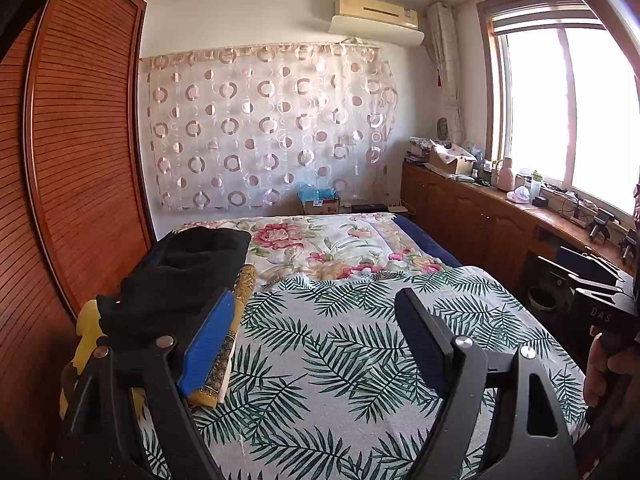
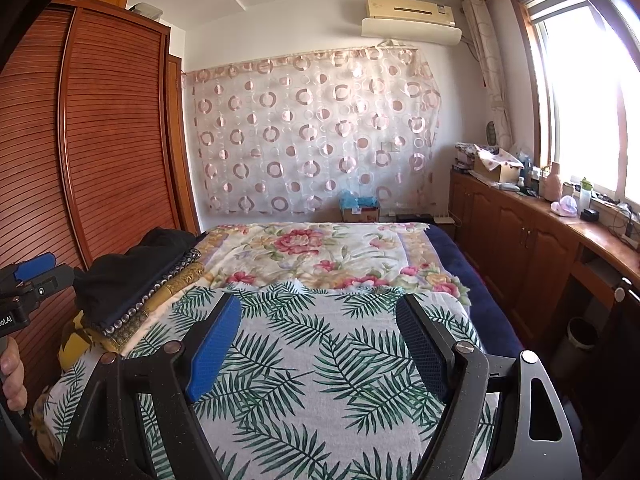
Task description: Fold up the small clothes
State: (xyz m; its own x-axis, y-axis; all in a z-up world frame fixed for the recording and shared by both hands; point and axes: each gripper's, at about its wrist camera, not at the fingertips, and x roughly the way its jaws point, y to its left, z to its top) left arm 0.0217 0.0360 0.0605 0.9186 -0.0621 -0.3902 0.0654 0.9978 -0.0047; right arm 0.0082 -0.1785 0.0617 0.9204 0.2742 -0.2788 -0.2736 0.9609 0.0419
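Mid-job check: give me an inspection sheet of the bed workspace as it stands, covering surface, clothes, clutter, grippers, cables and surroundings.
Surface: bed with palm-leaf sheet in front, floral quilt behind it; the leaf area between the grippers is bare.
Job's things: stack of clothes at the bed's left edge, a black garment on top, patterned and yellow pieces under it.
Clutter: nothing seen on the sheet.
Grippers: left gripper and right gripper both open, nothing between the jaws, over the sheet.
Cables: wires on the window counter; none on the bed.
Surroundings: wooden wardrobe on the left, circle-print curtain on the far wall, cluttered cabinet counter under the window.
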